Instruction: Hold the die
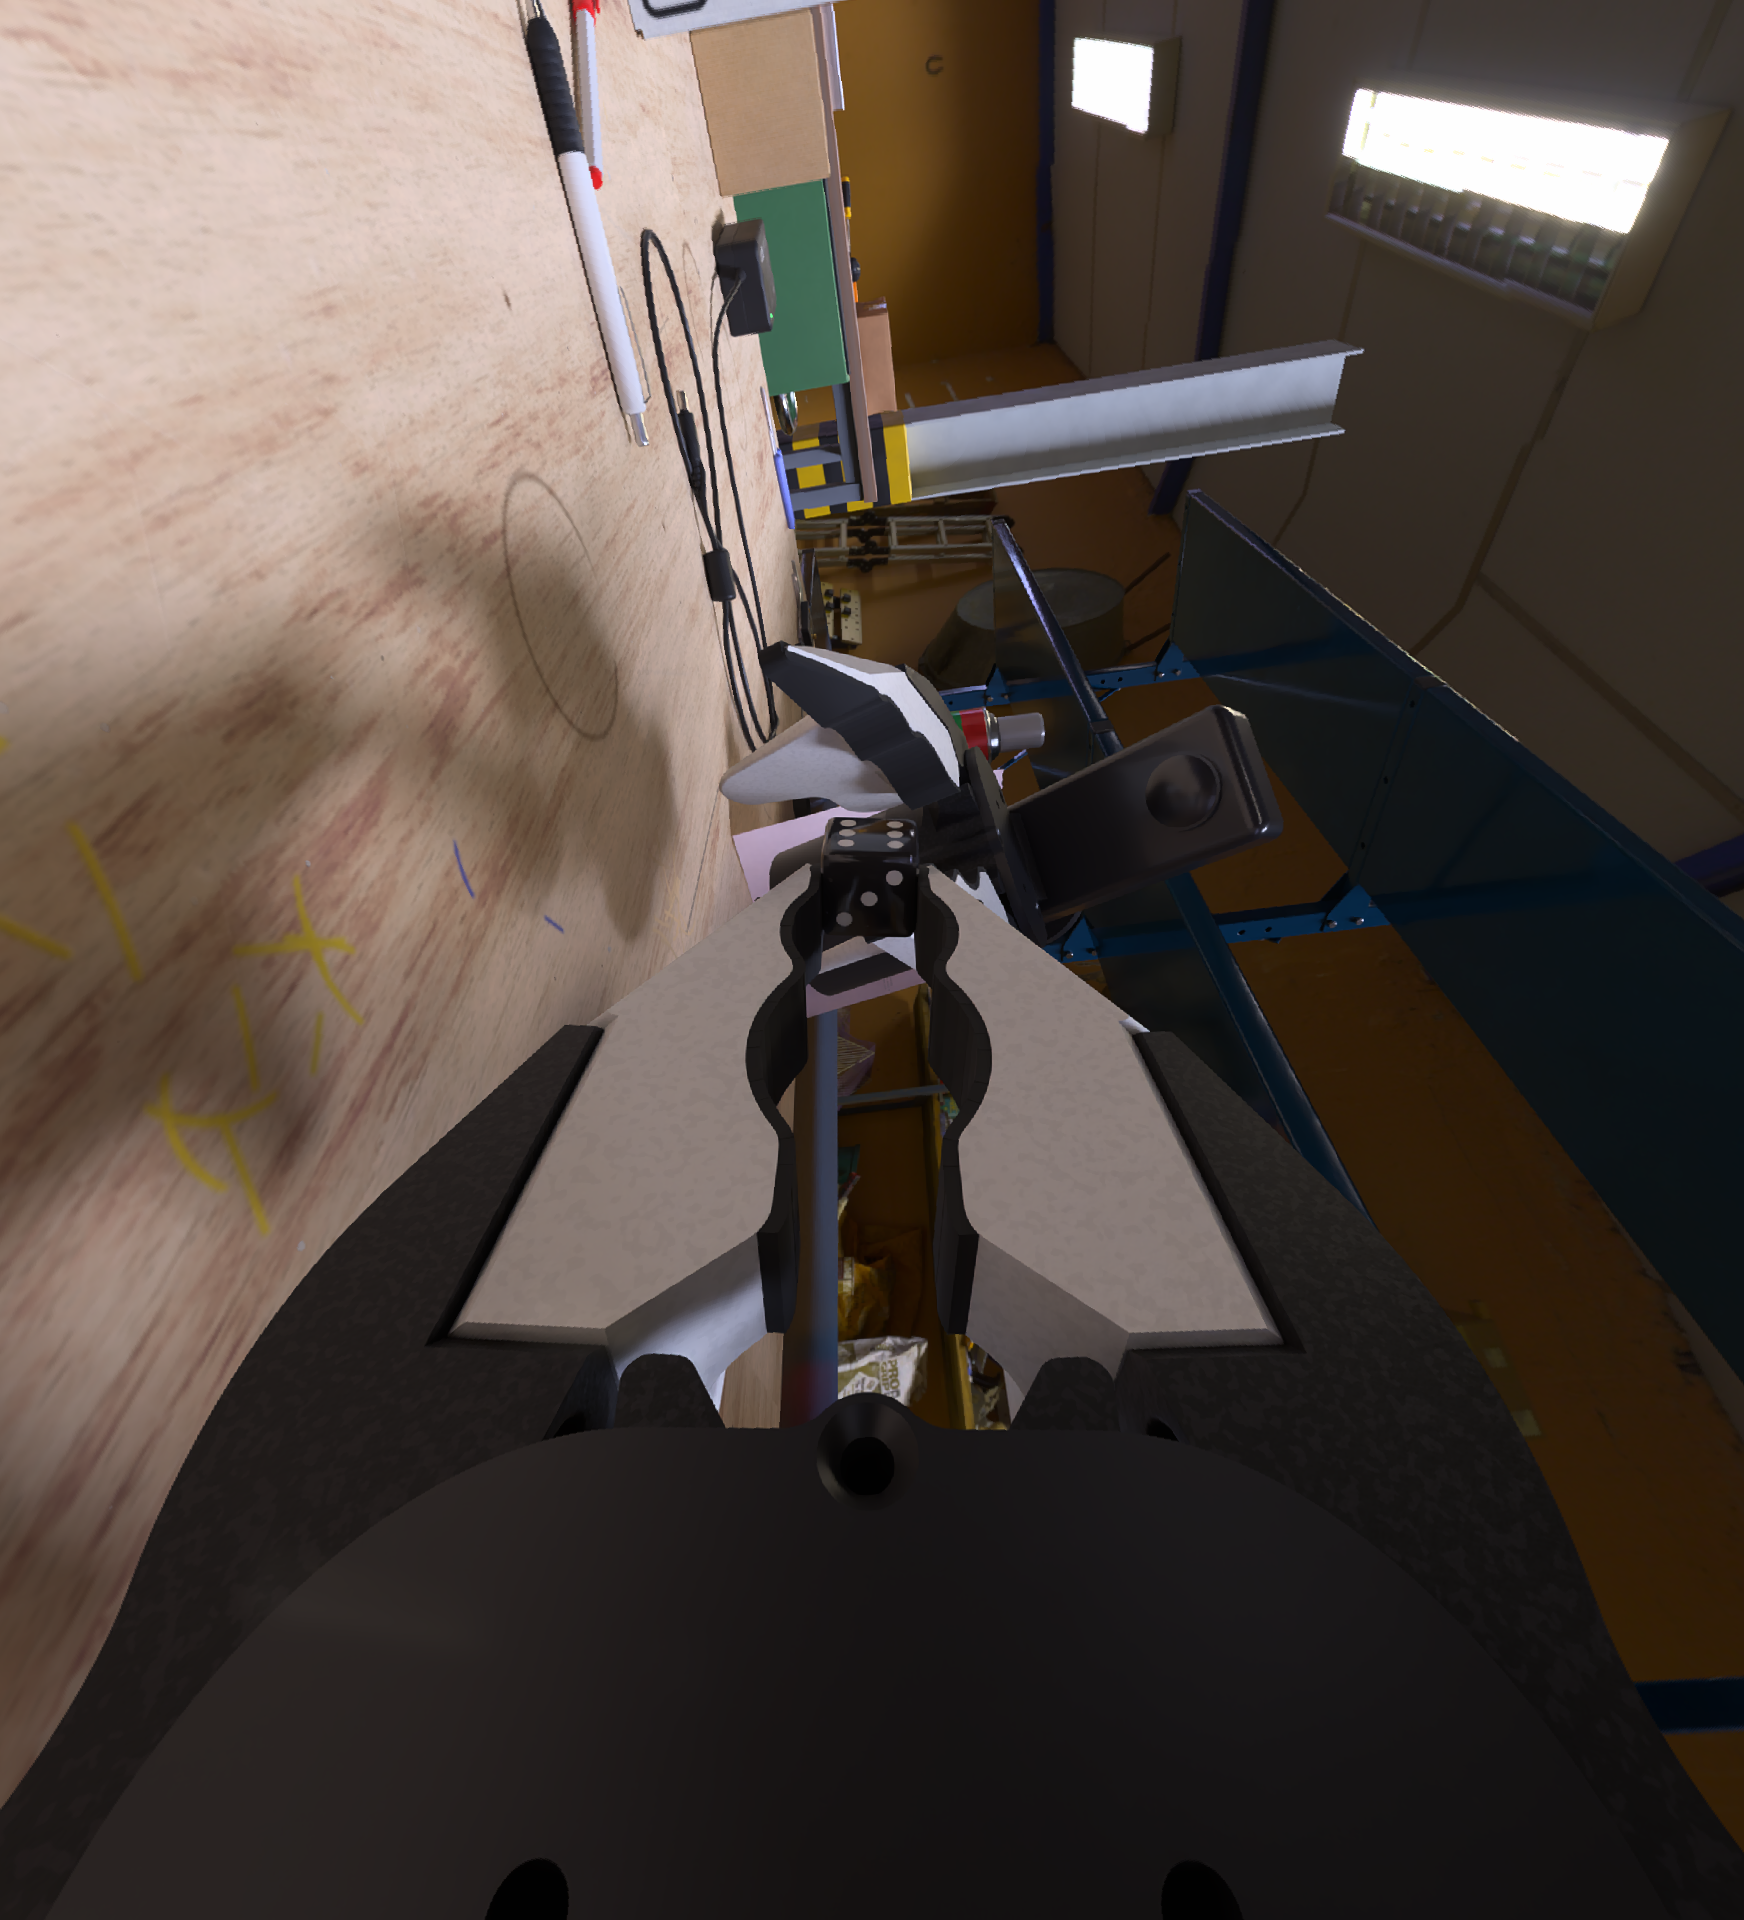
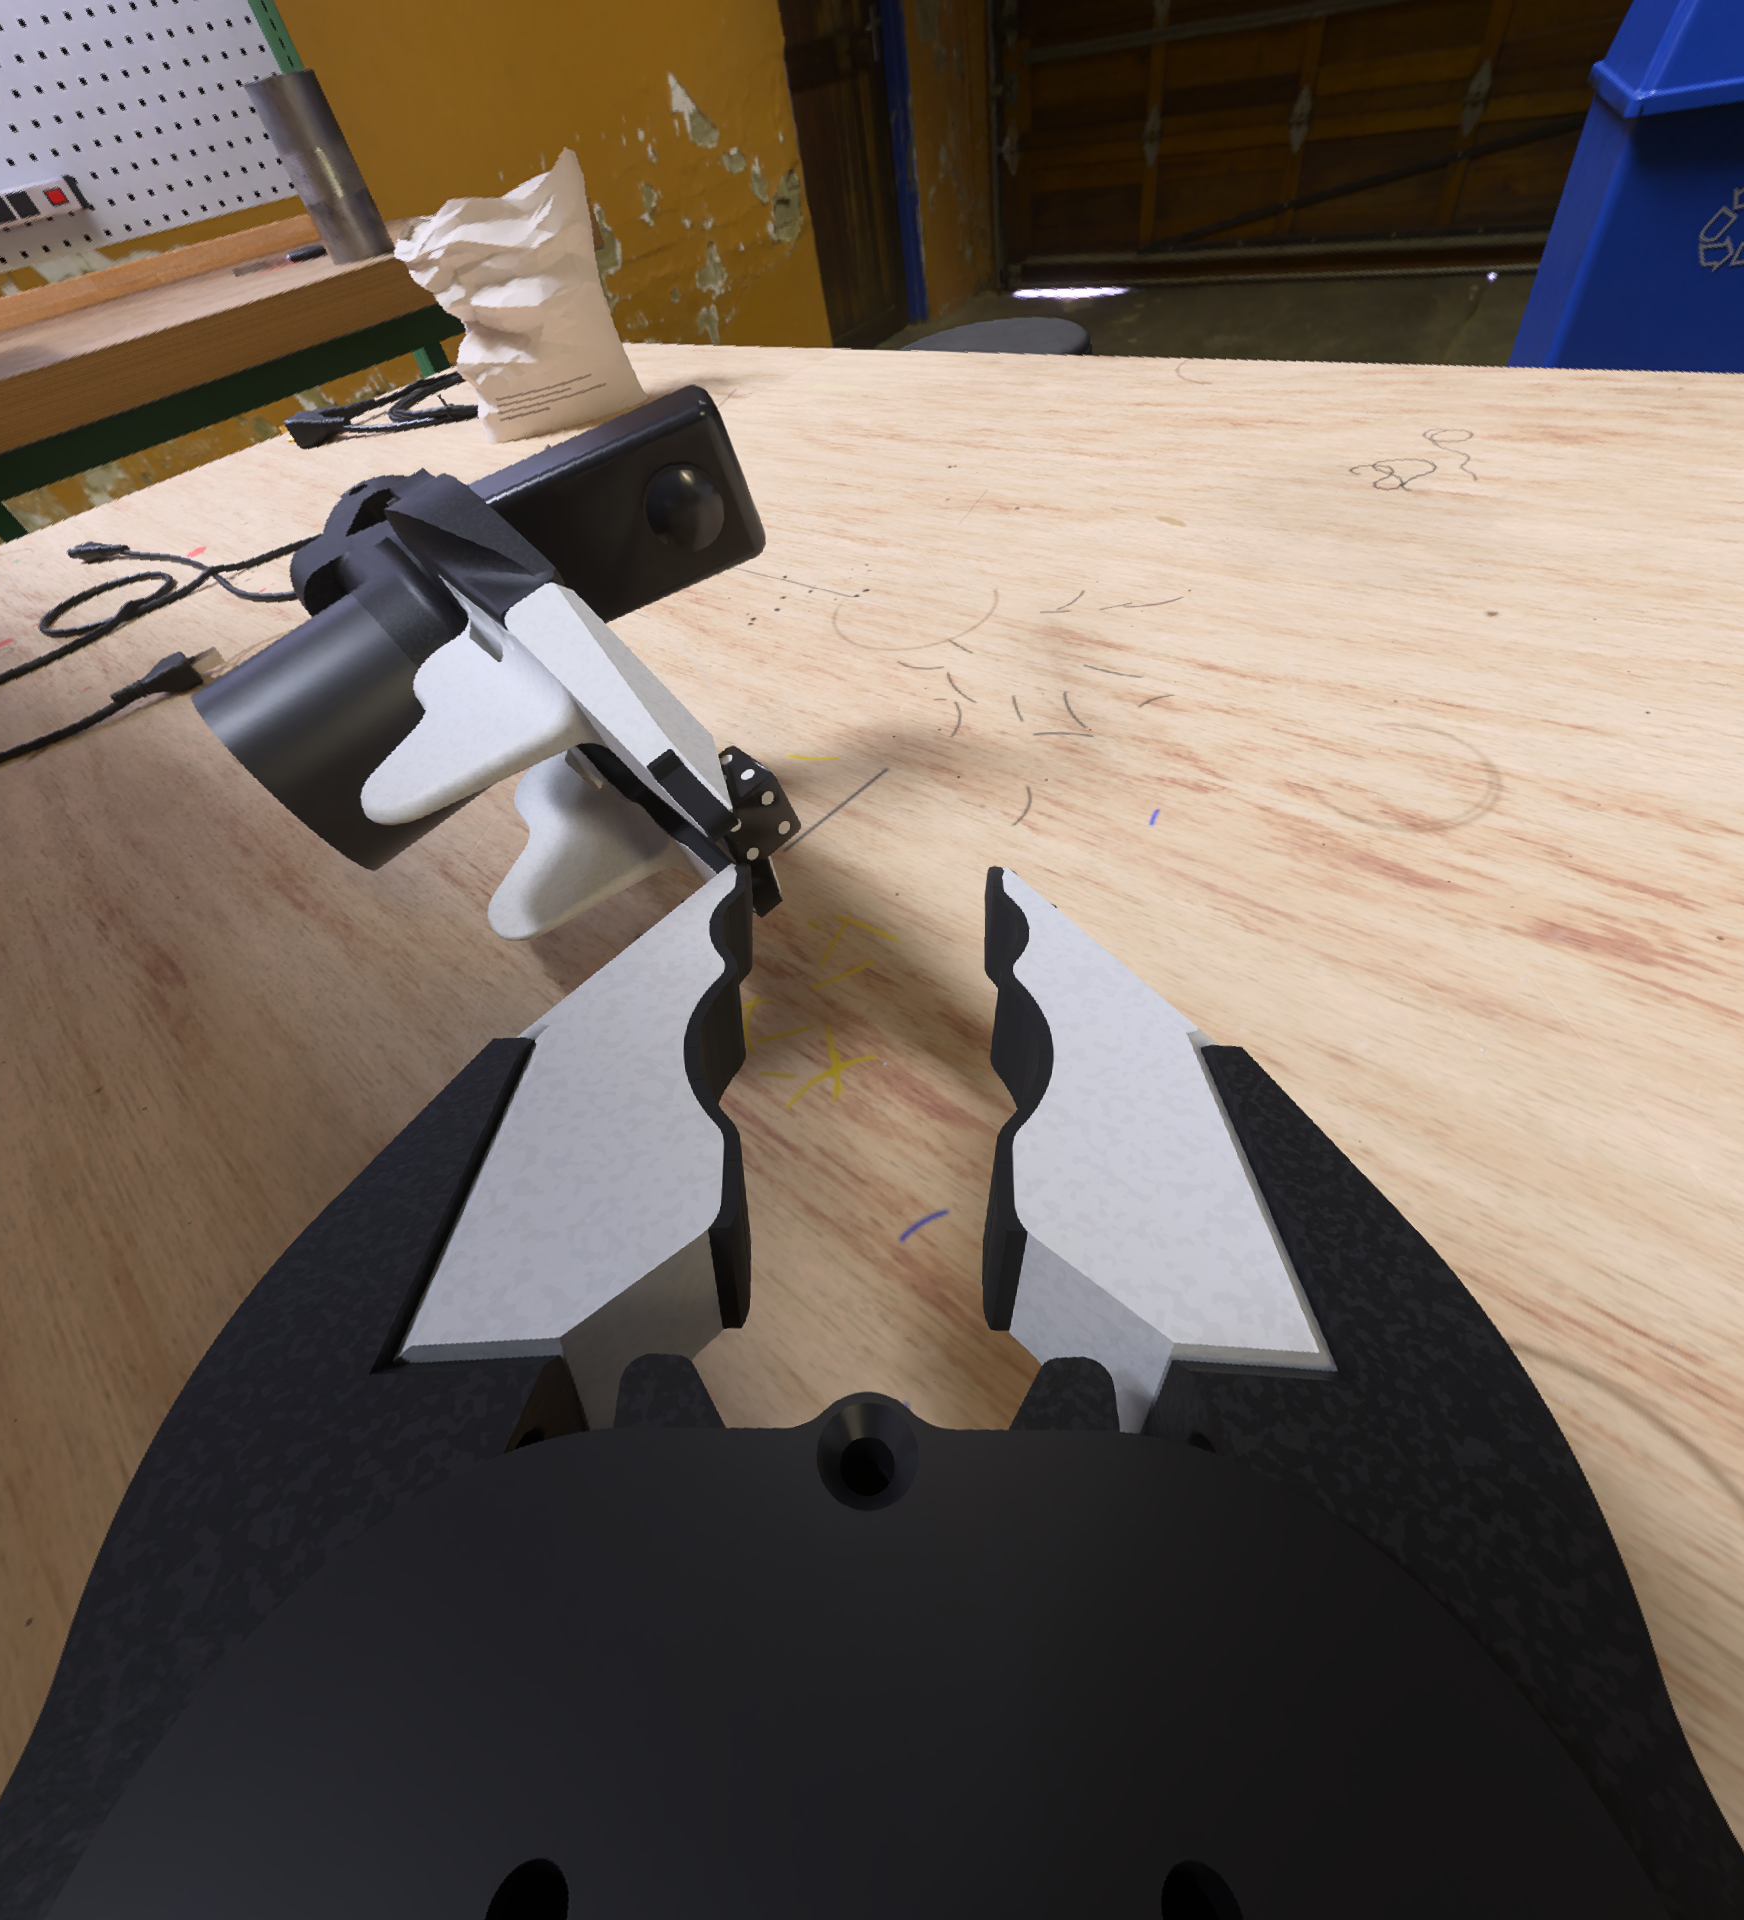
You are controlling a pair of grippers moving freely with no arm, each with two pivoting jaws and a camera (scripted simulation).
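Observation:
The die (image 1: pixel 868 878) is black with white pips. My left gripper (image 1: pixel 868 904) is shut on it, with the die pinched at its fingertips and held above the wooden table (image 1: pixel 224 520). In the right wrist view the left gripper (image 2: pixel 743 836) comes in from the upper left with the die (image 2: pixel 762 805) at its tip. My right gripper (image 2: pixel 868 883) is open and empty. Its left fingertip (image 2: pixel 733 914) is just below the die, close to the left gripper's tips. The right gripper also shows beyond the die in the left wrist view (image 1: pixel 759 727).
Two pens (image 1: pixel 587 239), a black cable (image 1: pixel 712 499) and a black adapter (image 1: pixel 743 275) lie on the table. A crumpled white bag (image 2: pixel 525 301) stands at the far edge. A blue bin (image 2: pixel 1699 187) is beyond the table at the right. Bare table (image 2: pixel 1367 1039) lies to the right.

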